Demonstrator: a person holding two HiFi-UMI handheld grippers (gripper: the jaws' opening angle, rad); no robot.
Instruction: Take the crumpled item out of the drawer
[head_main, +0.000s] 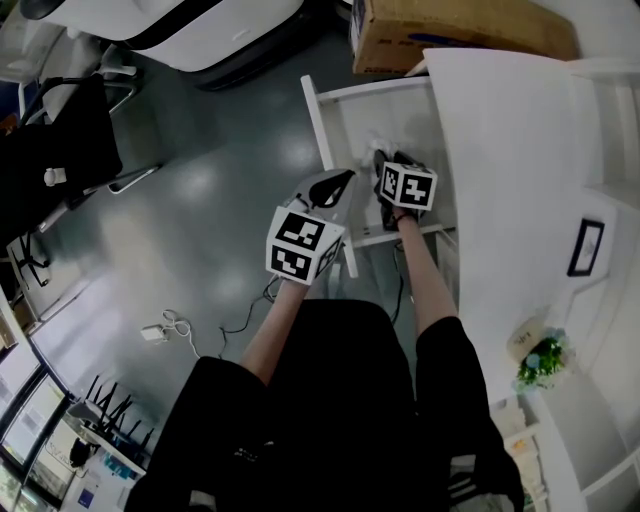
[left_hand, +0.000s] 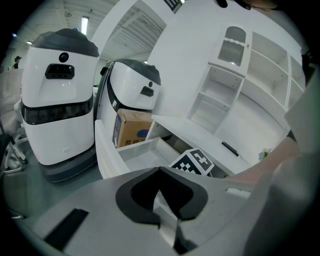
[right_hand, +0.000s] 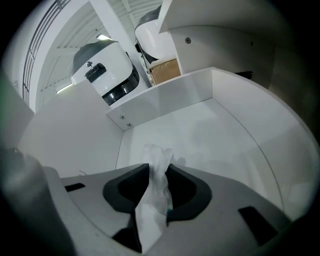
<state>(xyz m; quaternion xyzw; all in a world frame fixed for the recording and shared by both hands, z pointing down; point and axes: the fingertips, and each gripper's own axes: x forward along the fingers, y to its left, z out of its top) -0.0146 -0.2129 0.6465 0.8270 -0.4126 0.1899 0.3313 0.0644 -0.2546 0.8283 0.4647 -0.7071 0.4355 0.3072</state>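
Observation:
The white drawer (head_main: 320, 120) stands pulled out from under the desk. My right gripper (head_main: 396, 162) reaches down into it under its marker cube. In the right gripper view the right gripper (right_hand: 157, 172) is shut on the crumpled item (right_hand: 159, 165), a white wad of thin paper or plastic that sticks up between the pads, just above the bare drawer floor (right_hand: 215, 145). My left gripper (head_main: 338, 185) hovers over the drawer's left front corner. In the left gripper view the left gripper (left_hand: 161, 187) has its tips together, and I see nothing held.
A cardboard box (head_main: 450, 35) sits on the floor beyond the drawer, next to two large white machines (left_hand: 60, 95). The white desk top (head_main: 520, 180) runs along the right, with a small plant (head_main: 543, 360) and a black frame (head_main: 585, 247). Cables (head_main: 165, 328) lie on the grey floor at the left.

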